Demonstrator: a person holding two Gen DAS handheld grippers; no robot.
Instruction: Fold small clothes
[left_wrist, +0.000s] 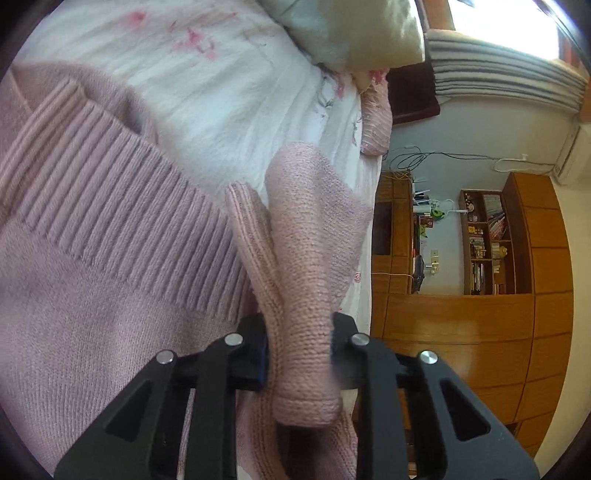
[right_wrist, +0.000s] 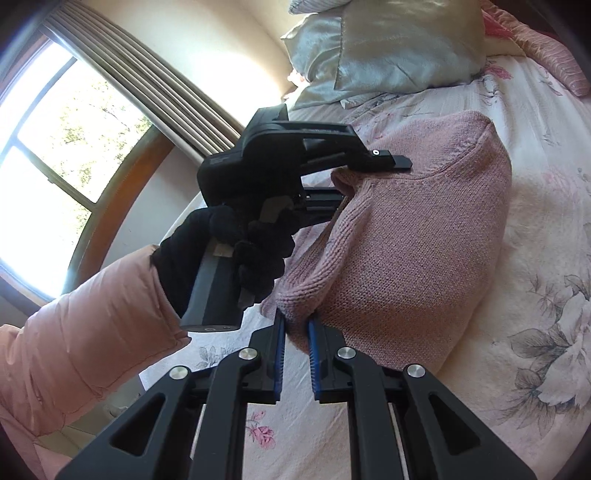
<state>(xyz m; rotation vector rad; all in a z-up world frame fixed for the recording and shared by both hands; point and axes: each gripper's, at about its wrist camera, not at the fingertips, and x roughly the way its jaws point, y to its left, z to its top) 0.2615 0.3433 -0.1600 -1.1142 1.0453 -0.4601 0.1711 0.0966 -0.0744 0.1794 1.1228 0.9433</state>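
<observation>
The left gripper (left_wrist: 299, 332) holds a thick fold of the pink sweater (left_wrist: 110, 229) between its fingers. The right gripper (right_wrist: 295, 332) pinches the sweater's edge, jaws narrow. The sweater lies on the floral bedsheet (right_wrist: 517, 258). Pillows (right_wrist: 388, 48) lie at 12 o'clock in the right view, a gloved hand (right_wrist: 255, 251) at 9 o'clock.

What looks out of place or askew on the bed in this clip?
Nothing is damaged or spilled. The pink sweater sits bunched mid-fold, pinched by both the left hand-held gripper and right hand-held gripper.
</observation>
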